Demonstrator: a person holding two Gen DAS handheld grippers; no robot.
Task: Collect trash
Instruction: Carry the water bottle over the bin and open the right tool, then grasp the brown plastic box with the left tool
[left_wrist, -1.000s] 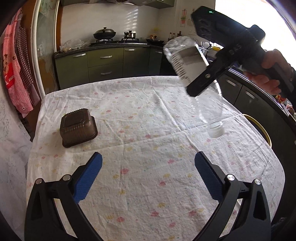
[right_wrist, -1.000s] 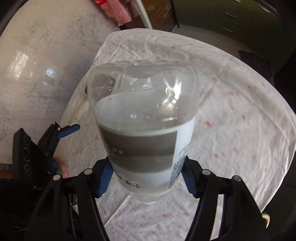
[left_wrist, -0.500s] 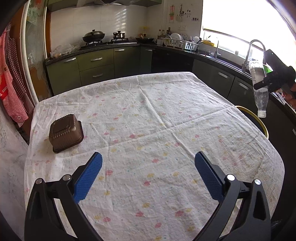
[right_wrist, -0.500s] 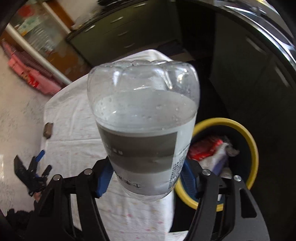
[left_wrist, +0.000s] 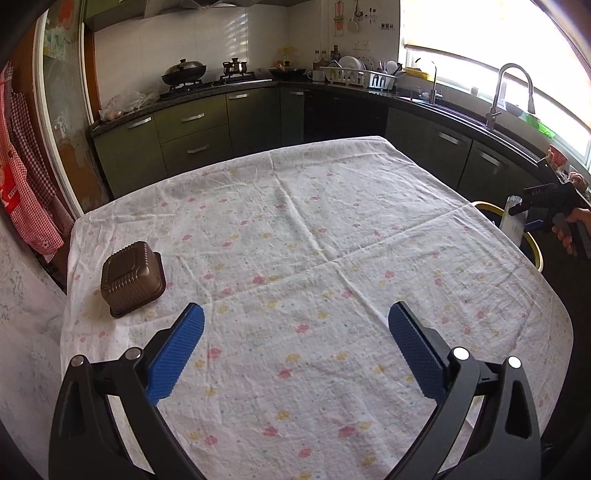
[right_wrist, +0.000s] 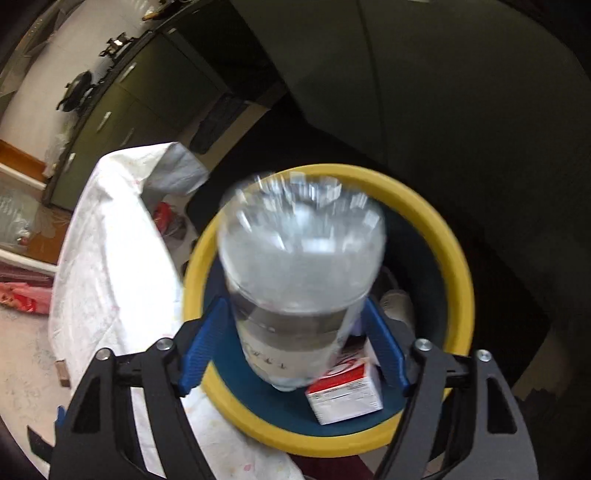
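Drop-off step right now: the right gripper (right_wrist: 295, 350) hangs over the yellow-rimmed round trash bin (right_wrist: 458, 258) by the table's far right edge, jaws opening, pads looking just clear of the clear plastic water bottle (right_wrist: 299, 280) between them, cap down. Next up is probably the brown ribbed plastic takeaway box (left_wrist: 132, 277) near the table's left edge; the left gripper (left_wrist: 295, 347) is spread wide, holding nothing, box just left of it.

A flowered tablecloth (left_wrist: 314, 258) covers the table. Far behind it a wok (left_wrist: 184, 70) sits on the stove, with a dish rack (left_wrist: 356, 76) farther right. A faucet (left_wrist: 508, 92) stands by the window, and a red checked cloth (left_wrist: 26, 192) hangs far left.
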